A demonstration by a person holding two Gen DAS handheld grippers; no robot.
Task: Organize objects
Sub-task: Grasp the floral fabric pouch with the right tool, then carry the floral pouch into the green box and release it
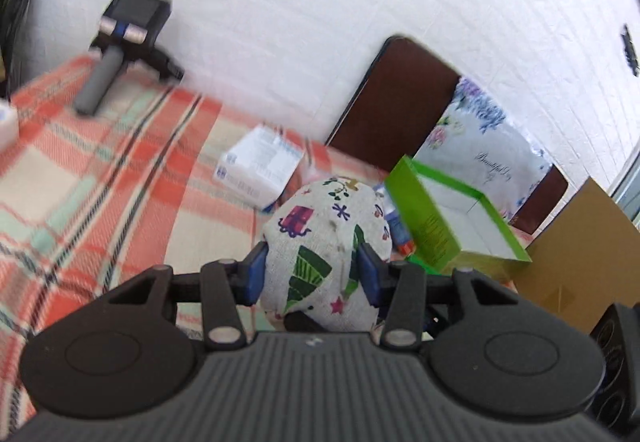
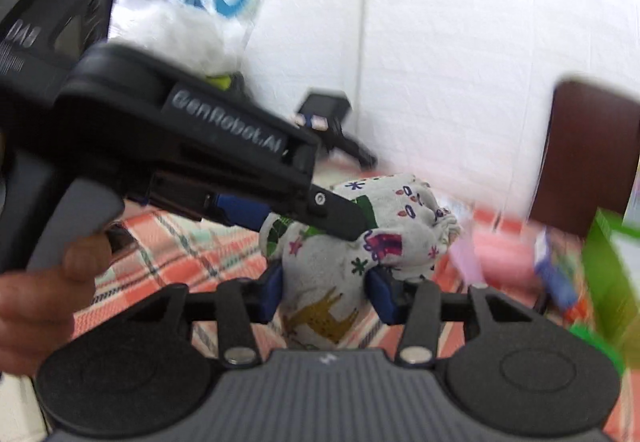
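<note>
The left gripper [image 1: 316, 274] is pinching a stuffed white cloth drawstring pouch printed with trees, gifts and stars [image 1: 328, 250], its blue pads [image 1: 256, 270] pressing into the fabric. The right gripper [image 2: 326, 292] is squeezing the same pouch from its own side, part closed, above the orange plaid tablecloth [image 1: 80, 169]. Beyond, an open green cardboard box with a white inside [image 1: 460, 226] is lying tilted, seemingly empty, though blur is obscuring it. A white carton [image 1: 260, 165] is sitting nearby.
</note>
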